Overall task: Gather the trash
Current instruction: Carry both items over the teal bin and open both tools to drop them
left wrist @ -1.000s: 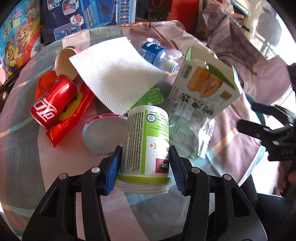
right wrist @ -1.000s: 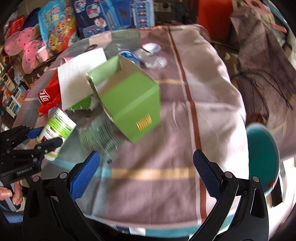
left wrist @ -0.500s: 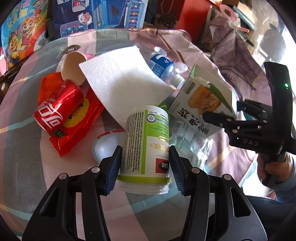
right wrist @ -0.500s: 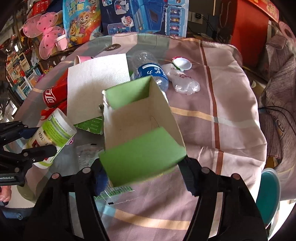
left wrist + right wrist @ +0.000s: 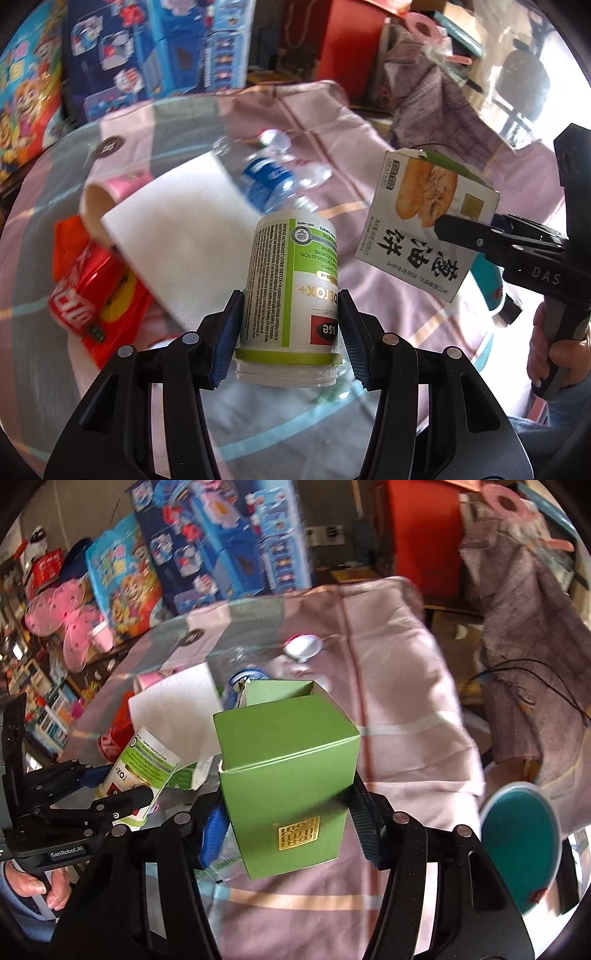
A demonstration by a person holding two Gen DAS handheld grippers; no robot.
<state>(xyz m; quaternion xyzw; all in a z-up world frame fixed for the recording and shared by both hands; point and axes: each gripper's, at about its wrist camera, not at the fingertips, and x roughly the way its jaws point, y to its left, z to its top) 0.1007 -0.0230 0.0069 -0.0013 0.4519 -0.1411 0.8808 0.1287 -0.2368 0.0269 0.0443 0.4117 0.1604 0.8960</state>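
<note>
Trash is already in both tools, so the step in hand looks like the carry-off after a double pick. The left tool (image 5: 290, 332) pinches a white-and-green supplement jar (image 5: 295, 288) across its body, open mouth toward the camera. The right tool (image 5: 288, 823) has just been closing and now presses its pads on a green pastry carton (image 5: 288, 775), which hangs clear of the bench (image 5: 406, 716), its open top pointing away from the camera.

Taking the jar as landmark: the carton is up to its right in the left wrist view, apart from it; a white paper towel (image 5: 177, 236) lies just behind and left of it; a clear water bottle with a blue label (image 5: 266, 177) lies behind it; a red soda can (image 5: 81, 291) on a red wrapper (image 5: 110, 325) sits farther left, with a paper cup (image 5: 96, 206) behind the can.

Next, both loads likely need to travel to a bin. A teal round container (image 5: 517, 845) stands off the bench edge to the right of the carton; whether it is the bin cannot be told. The carton's thin walls may buckle under the squeeze.
</note>
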